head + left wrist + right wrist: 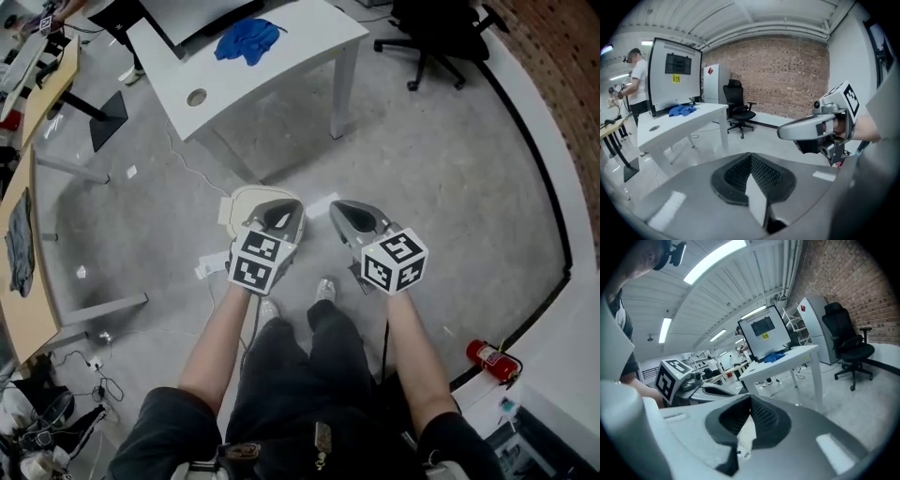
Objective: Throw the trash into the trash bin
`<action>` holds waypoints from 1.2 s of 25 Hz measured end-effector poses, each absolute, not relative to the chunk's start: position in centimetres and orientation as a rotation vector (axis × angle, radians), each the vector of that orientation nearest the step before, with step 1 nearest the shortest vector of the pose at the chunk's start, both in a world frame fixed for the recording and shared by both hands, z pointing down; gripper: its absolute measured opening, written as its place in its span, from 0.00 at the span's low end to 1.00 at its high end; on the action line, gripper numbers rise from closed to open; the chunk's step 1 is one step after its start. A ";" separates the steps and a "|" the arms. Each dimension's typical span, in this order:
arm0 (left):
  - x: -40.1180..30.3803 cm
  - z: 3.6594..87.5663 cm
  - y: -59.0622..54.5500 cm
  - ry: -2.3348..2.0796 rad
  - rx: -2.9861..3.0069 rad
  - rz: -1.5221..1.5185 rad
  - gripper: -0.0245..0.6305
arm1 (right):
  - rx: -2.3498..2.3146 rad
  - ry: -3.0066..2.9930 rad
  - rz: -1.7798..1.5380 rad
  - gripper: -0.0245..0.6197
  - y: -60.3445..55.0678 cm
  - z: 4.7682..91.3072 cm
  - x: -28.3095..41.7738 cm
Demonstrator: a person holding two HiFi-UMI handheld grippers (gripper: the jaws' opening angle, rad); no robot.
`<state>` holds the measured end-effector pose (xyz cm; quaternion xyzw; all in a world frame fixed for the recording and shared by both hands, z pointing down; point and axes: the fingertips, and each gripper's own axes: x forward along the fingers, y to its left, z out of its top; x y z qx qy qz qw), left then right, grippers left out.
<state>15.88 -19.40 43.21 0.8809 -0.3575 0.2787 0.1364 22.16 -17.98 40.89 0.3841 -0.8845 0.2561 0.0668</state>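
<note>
I hold both grippers up side by side in front of me, well above the floor. My left gripper (281, 216) is shut, and a thin white scrap of paper (757, 197) shows wedged between its black pads. My right gripper (349, 214) is also shut, with a crumpled white scrap (747, 432) between its pads. Each gripper shows in the other's view: the right one (806, 129) and the left one (712, 390). On the floor below the left gripper stands a cream-coloured rounded container (246, 202), seemingly the trash bin, partly hidden by that gripper.
White paper pieces (214, 264) lie on the grey floor near my feet. A white table (281, 56) with a blue cloth (246, 39) stands ahead, a black office chair (441, 37) to its right. A red fire extinguisher (492, 358) lies by the wall. A person (635, 82) stands far left.
</note>
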 end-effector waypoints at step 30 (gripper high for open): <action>0.5 17.5 2.4 -0.901 2.883 0.281 0.05 | 1.533 -2.798 0.235 0.04 3.6 14.6 7.2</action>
